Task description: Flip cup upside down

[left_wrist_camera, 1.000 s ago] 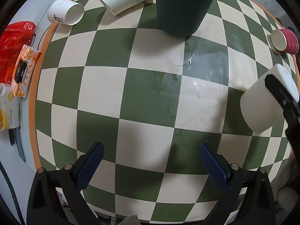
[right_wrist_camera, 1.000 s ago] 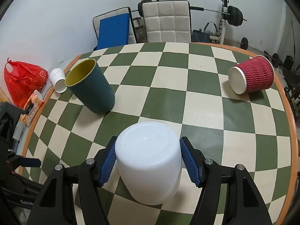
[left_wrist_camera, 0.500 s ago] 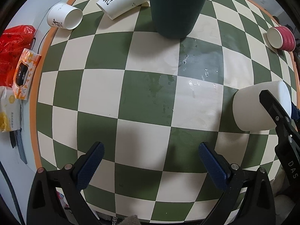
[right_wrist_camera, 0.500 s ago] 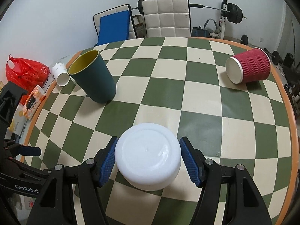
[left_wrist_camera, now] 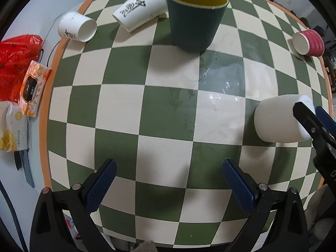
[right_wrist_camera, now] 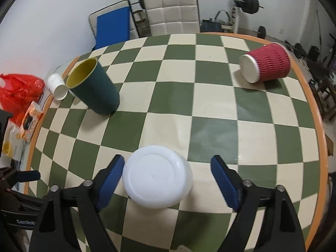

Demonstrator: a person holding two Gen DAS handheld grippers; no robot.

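One white cup (right_wrist_camera: 156,176) stands upside down on the checkered table (right_wrist_camera: 212,105), flat base up, between the fingers of the right gripper (right_wrist_camera: 168,175). Jaws spread wide; left pad just beside the cup wall, contact not resolvable; right pad clearly apart. Nothing gripped. In the left wrist view the same cup (left_wrist_camera: 277,121) sits at 3 o'clock near the table edge. Left gripper (left_wrist_camera: 168,180) wide open over bare squares, holding nothing. Dark green cup (right_wrist_camera: 94,88) with yellow interior upright at 10 o'clock from the white cup. Red ribbed cup (right_wrist_camera: 266,65) on its side at 2 o'clock. Two white paper cups (left_wrist_camera: 138,8) lie tipped beyond the green cup. Wet patches (left_wrist_camera: 218,77) mid-table.
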